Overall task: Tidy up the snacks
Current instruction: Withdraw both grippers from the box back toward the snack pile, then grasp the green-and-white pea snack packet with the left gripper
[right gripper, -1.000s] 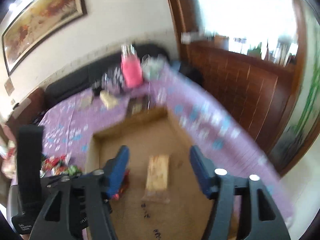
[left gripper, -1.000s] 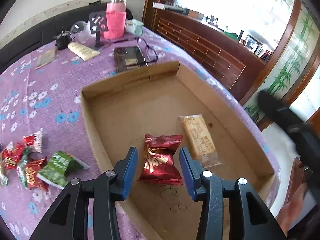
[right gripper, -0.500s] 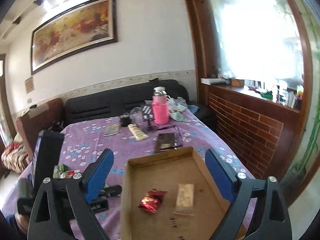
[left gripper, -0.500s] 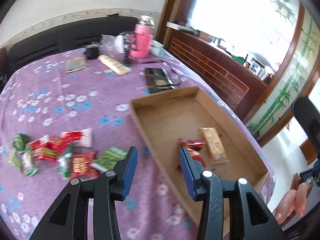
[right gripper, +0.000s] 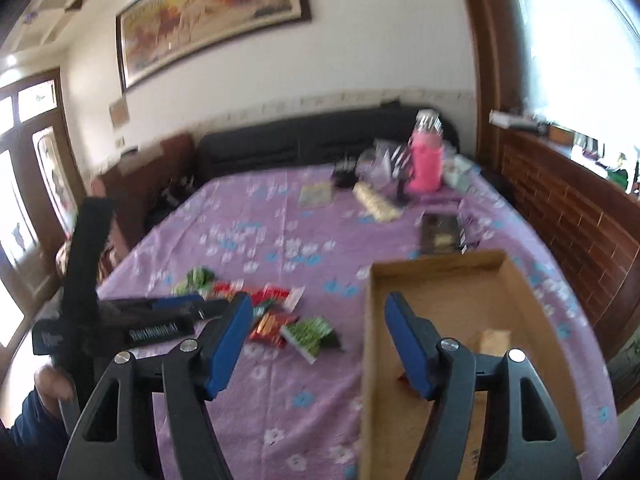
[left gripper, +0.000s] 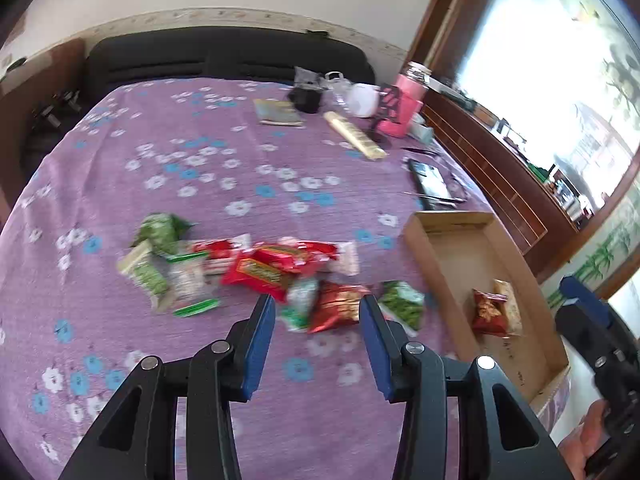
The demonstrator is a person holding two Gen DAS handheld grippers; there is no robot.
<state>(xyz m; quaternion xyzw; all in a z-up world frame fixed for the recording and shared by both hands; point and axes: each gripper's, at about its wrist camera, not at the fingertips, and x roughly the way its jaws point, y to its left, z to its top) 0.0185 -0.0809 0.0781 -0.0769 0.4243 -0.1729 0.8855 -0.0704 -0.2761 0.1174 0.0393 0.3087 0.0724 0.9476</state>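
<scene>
- Daylight, strong, from the window on the right in both views; panes blown out to white there.
- Right wrist view: ceiling spots lit at upper left, glass door overexposed.
- Motion blur: snack packets smeared; far edge of the tablecloth soft.
- Gripper fingers sharp.
- Fisheye bending; dark corners.
- Shadows faint.

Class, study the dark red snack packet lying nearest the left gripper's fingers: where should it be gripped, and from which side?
Grip the dark red packet across its puffed middle, coming down from above. It lies flat on the tablecloth, green packets crowding both sides, so a sideways approach would snag. The open left gripper already frames it.
</scene>
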